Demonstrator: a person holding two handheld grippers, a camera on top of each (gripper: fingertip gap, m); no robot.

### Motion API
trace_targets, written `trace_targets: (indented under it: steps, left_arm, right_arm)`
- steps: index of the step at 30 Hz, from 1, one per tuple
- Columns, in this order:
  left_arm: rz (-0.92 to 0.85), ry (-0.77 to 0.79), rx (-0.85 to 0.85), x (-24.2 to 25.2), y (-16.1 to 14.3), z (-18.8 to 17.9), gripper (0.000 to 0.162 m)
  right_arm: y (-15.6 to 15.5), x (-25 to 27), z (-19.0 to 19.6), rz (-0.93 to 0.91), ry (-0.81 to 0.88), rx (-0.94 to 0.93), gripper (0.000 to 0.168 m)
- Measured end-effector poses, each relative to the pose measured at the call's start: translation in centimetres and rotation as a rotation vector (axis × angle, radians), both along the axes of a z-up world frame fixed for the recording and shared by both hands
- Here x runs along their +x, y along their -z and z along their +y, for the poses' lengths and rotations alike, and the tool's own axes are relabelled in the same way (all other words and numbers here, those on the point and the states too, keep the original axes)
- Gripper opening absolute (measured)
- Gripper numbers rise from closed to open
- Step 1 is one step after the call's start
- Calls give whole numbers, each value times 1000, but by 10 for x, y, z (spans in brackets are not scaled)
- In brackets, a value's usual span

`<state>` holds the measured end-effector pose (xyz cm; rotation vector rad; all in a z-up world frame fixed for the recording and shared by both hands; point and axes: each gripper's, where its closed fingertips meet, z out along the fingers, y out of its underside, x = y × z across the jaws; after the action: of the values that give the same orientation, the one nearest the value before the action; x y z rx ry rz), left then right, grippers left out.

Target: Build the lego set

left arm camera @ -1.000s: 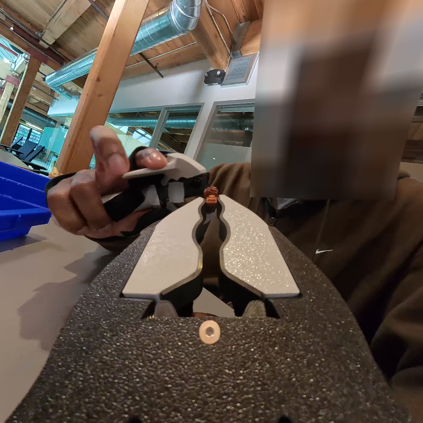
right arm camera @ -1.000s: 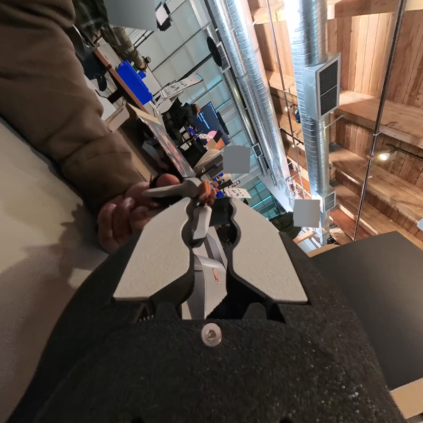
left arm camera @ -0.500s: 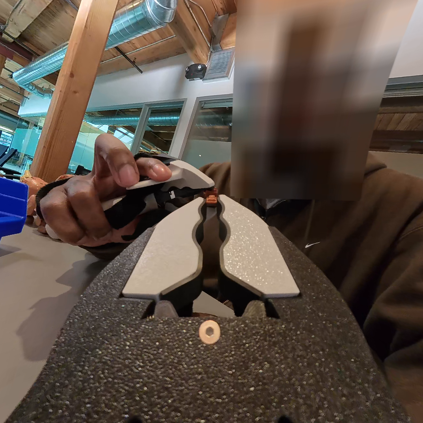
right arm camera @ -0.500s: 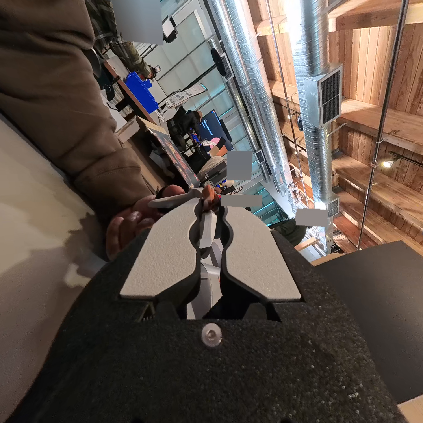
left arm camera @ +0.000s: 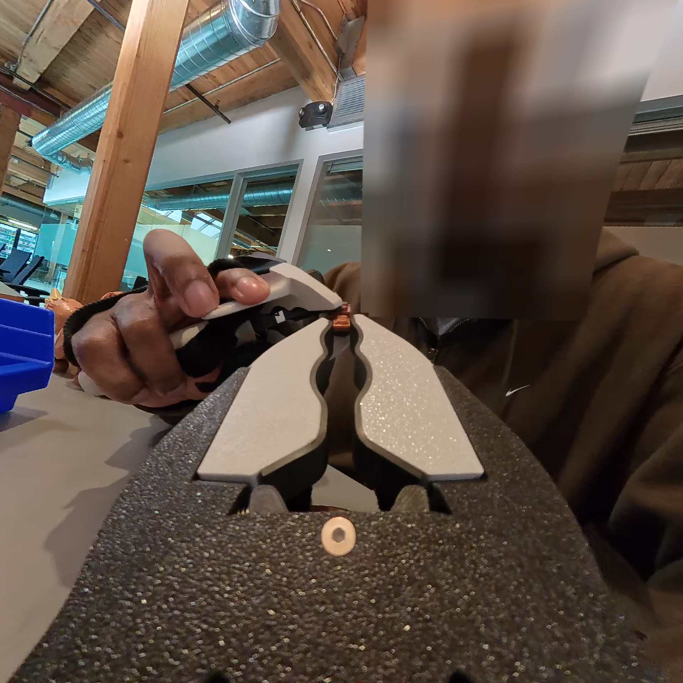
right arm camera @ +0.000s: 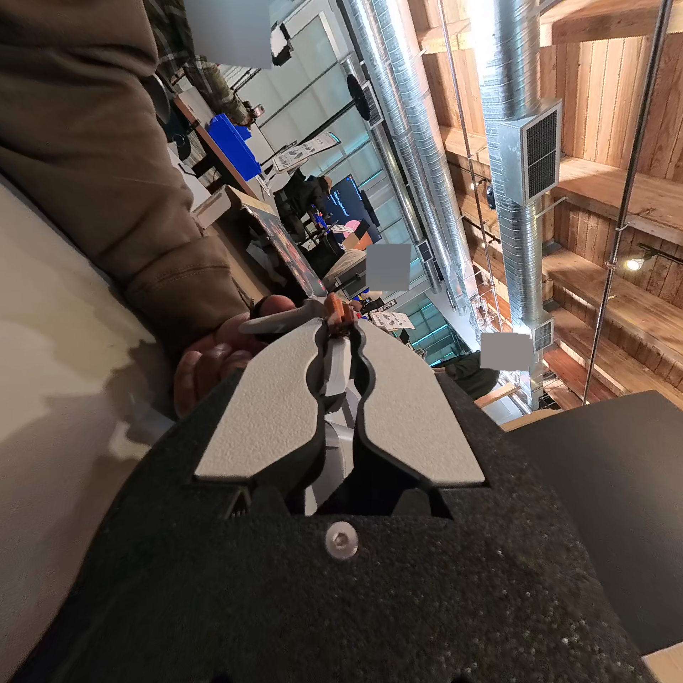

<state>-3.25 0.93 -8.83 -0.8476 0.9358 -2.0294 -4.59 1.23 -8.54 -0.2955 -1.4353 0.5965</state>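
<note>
Left wrist view: the left gripper (left arm camera: 342, 320) is seen raised off the grey table (left arm camera: 44, 443), its two grey fingers nearly together at the tips and clenched on a small orange-brown lego piece (left arm camera: 340, 323). The right gripper (left arm camera: 334, 309) is met tip to tip from the left side; it is held in the person's right hand (left arm camera: 140, 332), with a black strap around the hand. A blue bin (left arm camera: 22, 354) is seen at the left edge on the table, with orange-brown pieces (left arm camera: 66, 305) just behind it. A brown hooded sweatshirt (left arm camera: 554, 406) fills the right background.

Right wrist view: the right gripper (right arm camera: 339, 327) is tilted upward toward the ceiling ducts. Its jaws are drawn close and grasp an orange-brown lego cluster (right arm camera: 338, 314) at the tips. The left gripper (right arm camera: 318, 314) is seen beyond, its grey finger touching the same cluster, held by the left hand (right arm camera: 218, 354) below a brown sleeve (right arm camera: 111, 184). The two held parts are pressed together in the air above the table.
</note>
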Motion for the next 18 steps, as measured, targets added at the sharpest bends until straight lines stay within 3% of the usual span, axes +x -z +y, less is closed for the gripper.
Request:
trace_targets:
  steps: [12, 18]
  left_arm:
    - [32, -4, -61, 3, 3, 8, 8]
    - [31, -34, -87, 4, 3, 14, 9]
  right_arm:
    - [4, 3, 8, 17, 80, 133, 10]
    - [3, 4, 14, 16, 89, 75, 11]
